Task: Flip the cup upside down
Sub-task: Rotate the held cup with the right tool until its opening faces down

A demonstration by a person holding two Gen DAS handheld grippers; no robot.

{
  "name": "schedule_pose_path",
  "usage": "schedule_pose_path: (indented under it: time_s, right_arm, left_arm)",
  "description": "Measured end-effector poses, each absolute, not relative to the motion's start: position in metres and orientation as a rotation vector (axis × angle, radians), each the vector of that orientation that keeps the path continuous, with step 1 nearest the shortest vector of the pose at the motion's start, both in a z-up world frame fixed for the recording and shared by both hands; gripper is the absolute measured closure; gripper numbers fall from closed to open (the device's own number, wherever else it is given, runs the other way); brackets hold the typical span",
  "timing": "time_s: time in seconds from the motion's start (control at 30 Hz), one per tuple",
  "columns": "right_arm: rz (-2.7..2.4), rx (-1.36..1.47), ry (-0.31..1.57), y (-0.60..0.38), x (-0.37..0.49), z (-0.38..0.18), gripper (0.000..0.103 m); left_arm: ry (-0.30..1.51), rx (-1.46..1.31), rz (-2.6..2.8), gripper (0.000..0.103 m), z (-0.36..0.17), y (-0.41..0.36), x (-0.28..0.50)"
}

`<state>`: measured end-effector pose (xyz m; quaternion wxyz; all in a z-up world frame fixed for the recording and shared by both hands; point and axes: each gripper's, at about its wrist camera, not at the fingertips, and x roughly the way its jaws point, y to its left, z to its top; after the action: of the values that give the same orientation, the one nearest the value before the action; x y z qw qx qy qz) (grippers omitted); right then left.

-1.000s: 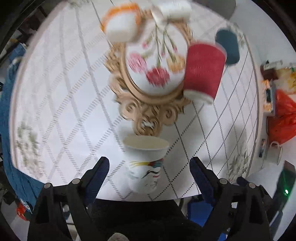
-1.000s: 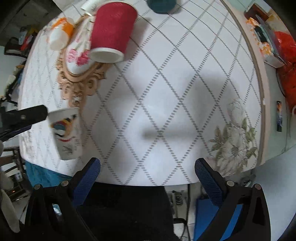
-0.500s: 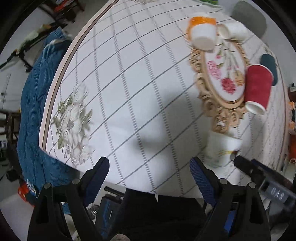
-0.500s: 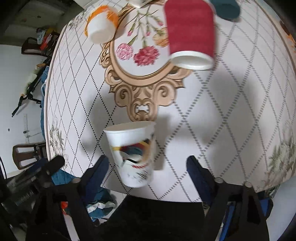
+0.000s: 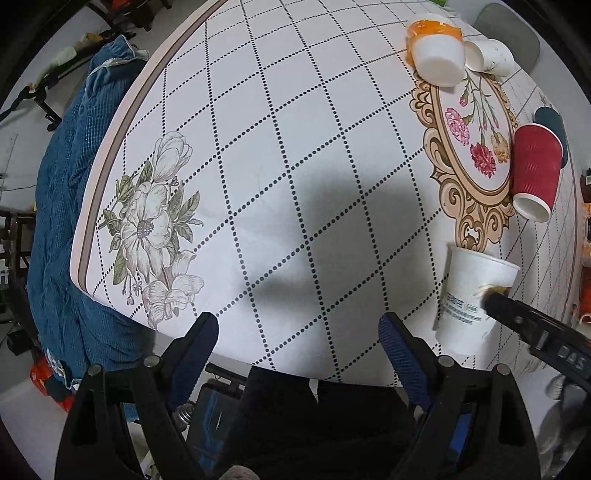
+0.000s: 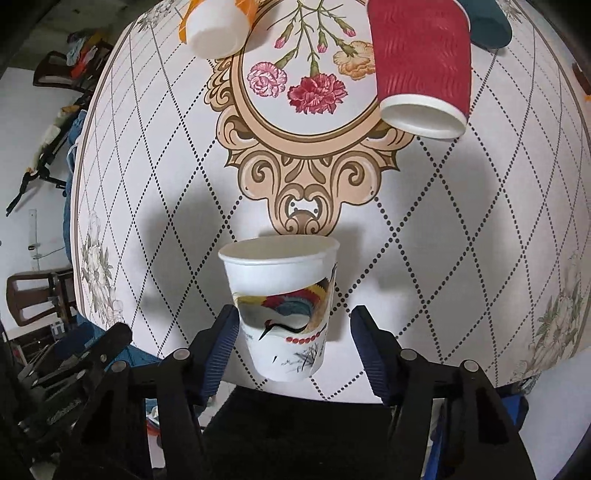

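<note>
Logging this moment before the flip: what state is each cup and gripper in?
White crane cup: upright, mouth up, between the right gripper's fingers.
Red cup: upside down.
Orange cup: upside down.
Right gripper: open around the cup.
Left gripper: open, empty.

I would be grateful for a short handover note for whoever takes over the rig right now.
Left gripper: open, holding nothing, over bare tablecloth, off to the left of the cup.
Right gripper: open, fingers either side of the white paper cup, not yet closed; contact cannot be judged.
Cup: upright, mouth up, near the table's front edge, just below the ornate printed frame.
Done: approach and alignment.
Left: close on the cup, lift, turn it over, set it down on its rim.
</note>
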<state>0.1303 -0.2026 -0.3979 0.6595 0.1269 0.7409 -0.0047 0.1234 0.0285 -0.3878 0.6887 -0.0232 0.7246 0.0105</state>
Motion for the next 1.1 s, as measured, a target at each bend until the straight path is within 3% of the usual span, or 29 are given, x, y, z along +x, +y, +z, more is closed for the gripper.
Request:
schedule_pose_path:
  time_s: [0.17,0.27,0.37,0.53,0.63,0.83,1.1]
  right_arm:
    - [0.064,-0.017,1.659,-0.189,0.131,-0.366,0.023]
    - [0.216,-0.479,1.539,-0.154,0.123,-0.342,0.013]
    - [0.420,-1.049,1.334,-0.116,0.093,-0.340,0.012]
    - [0.765,-1.949,0.858,-0.094,0.021,-0.385,0.012]
    - [0.952,-2.269,0.651,-0.102,-0.008,-0.411,0.012]
    - [1.195,-2.599,0.357,-0.126,-0.026,-0.440,0.012]
    - [1.344,-2.766,0.107,-0.137,-0.022,-0.458,0.012]
  left_arm:
    - [1.585,-0.038,0.026,0.014,-0.390,0.034,0.126]
    - [1.520,-0.020,0.024,0.014,-0.389,0.034,0.129]
    - [1.497,-0.013,0.032,0.014,-0.394,0.036,0.128]
    - [1.534,-0.054,0.023,0.014,-0.413,0.039,0.125]
    - [1.554,-0.069,0.030,0.014,-0.424,0.042,0.123]
    - [1.577,-0.088,0.033,0.014,-0.439,0.049,0.118]
    - [1.601,-0.090,0.040,0.014,-0.457,0.047,0.108]
